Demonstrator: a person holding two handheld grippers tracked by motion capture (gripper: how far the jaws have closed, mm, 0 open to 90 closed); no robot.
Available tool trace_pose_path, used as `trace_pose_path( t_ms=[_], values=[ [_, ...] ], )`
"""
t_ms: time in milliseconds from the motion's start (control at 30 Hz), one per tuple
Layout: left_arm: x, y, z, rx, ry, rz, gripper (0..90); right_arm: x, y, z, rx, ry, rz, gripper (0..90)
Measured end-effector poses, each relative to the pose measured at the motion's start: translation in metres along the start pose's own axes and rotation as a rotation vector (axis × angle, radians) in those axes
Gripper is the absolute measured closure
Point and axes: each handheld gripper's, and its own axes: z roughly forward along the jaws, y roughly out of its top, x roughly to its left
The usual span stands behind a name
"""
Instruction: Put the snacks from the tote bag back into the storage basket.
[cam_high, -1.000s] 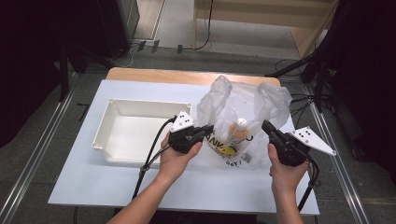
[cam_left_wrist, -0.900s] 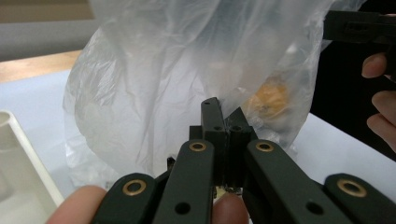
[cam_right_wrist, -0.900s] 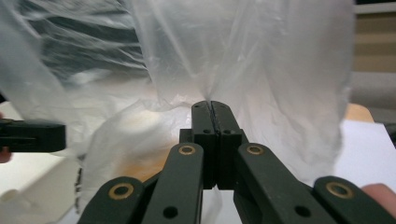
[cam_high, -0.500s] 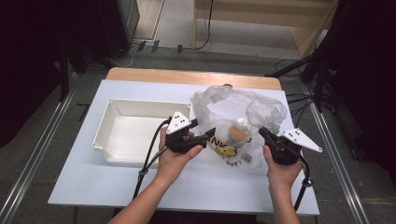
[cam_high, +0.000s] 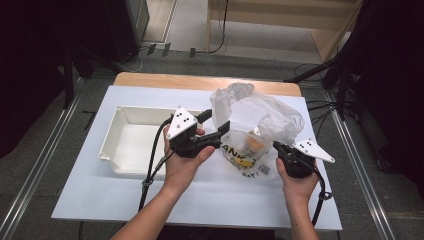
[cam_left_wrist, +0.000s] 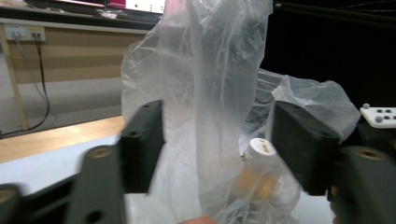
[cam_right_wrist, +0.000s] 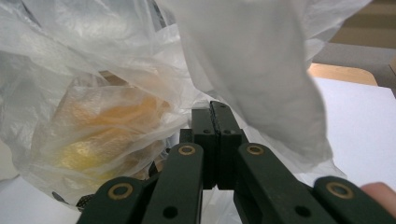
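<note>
Both forearms come in from the bottom of the high view, each hand wrapped around the body of its gripper. The left gripper (cam_high: 216, 127) is raised off the surface and aimed to the right, its jaws parted after just easing closer together, with a fold of thin film hanging loose between the fingers (cam_left_wrist: 142, 144) and neither pad pressing on it. The right gripper (cam_high: 276, 146) sits lower and points up and to the left, its two fingers (cam_right_wrist: 204, 135) pressed flat together with the film's edge lying across their tips.
</note>
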Motion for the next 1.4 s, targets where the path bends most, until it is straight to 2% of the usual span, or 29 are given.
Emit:
trace_pose_path(
  t_ms=[33,133,267,333,367,400,533,667,700,800,833,867,900,1033,1067,1100,1167,1200,1267,1333,1400],
  values=[
    [0.001,-0.001,0.001,0.009,-0.003,-0.005,50.5,0.000,-0.001,0.000,0.000,0.003,0.000,90.0],
    [0.003,-0.003,0.004,0.030,0.000,-0.011,67.9,-0.001,-0.002,0.001,0.001,0.004,0.007,90.0],
    [0.006,-0.015,0.013,0.096,-0.028,0.012,85.5,-0.006,-0.005,0.002,0.008,0.004,0.015,90.0],
    [0.007,-0.022,0.017,0.120,-0.028,0.012,90.0,-0.007,-0.007,0.003,0.013,0.004,0.023,90.0],
    [0.007,-0.022,0.017,0.120,-0.028,0.012,90.0,-0.009,-0.007,0.003,0.016,0.009,0.026,90.0],
    [0.011,-0.031,0.021,0.139,-0.032,-0.005,90.0,-0.010,-0.008,0.004,0.018,0.013,0.034,90.0],
    [0.018,-0.051,0.029,0.198,-0.011,-0.032,90.0,-0.014,-0.012,0.006,0.036,0.011,0.052,90.0],
    [0.020,-0.066,0.034,0.247,-0.006,-0.038,90.0,-0.018,-0.016,0.008,0.046,0.006,0.074,90.0],
    [0.020,-0.066,0.034,0.247,-0.006,-0.038,90.0,-0.018,-0.016,0.008,0.046,0.006,0.074,90.0],
    [0.016,-0.073,0.038,0.273,-0.004,-0.036,90.0,-0.020,-0.015,0.006,0.033,0.020,0.092,79.8],
    [0.016,-0.073,0.038,0.273,-0.004,-0.036,90.0,-0.020,-0.015,0.006,0.033,0.020,0.092,79.8],
    [0.015,-0.074,0.039,0.278,-0.006,-0.032,90.0,-0.020,-0.014,0.003,0.019,0.025,0.094,72.8],
    [0.013,-0.075,0.040,0.277,-0.010,-0.035,90.0,-0.018,-0.010,-0.004,-0.024,0.039,0.100,58.4],
    [0.011,-0.077,0.042,0.279,-0.009,-0.039,90.0,-0.012,-0.001,-0.019,-0.083,0.045,0.089,41.9],
    [0.011,-0.077,0.042,0.279,-0.009,-0.039,90.0,-0.012,-0.001,-0.019,-0.083,0.045,0.089,41.9],
    [0.010,-0.079,0.043,0.283,-0.006,-0.035,90.0,-0.009,0.006,-0.027,-0.118,0.039,0.081,38.1],
    [0.010,-0.079,0.043,0.284,-0.006,-0.036,90.0,-0.009,0.008,-0.030,-0.128,0.036,0.077,36.4],
    [0.009,-0.081,0.043,0.286,-0.008,-0.034,90.0,-0.007,0.015,-0.036,-0.152,0.028,0.072,34.2],
    [0.008,-0.082,0.043,0.287,-0.006,-0.031,90.0,-0.006,0.018,-0.040,-0.168,0.026,0.074,34.2],
    [0.007,-0.084,0.043,0.293,-0.006,-0.027,90.0,-0.005,0.024,-0.046,-0.198,0.016,0.074,35.9],
    [0.006,-0.086,0.043,0.302,-0.004,-0.022,90.0,-0.004,0.032,-0.053,-0.235,0.014,0.085,43.9]
  ],
)
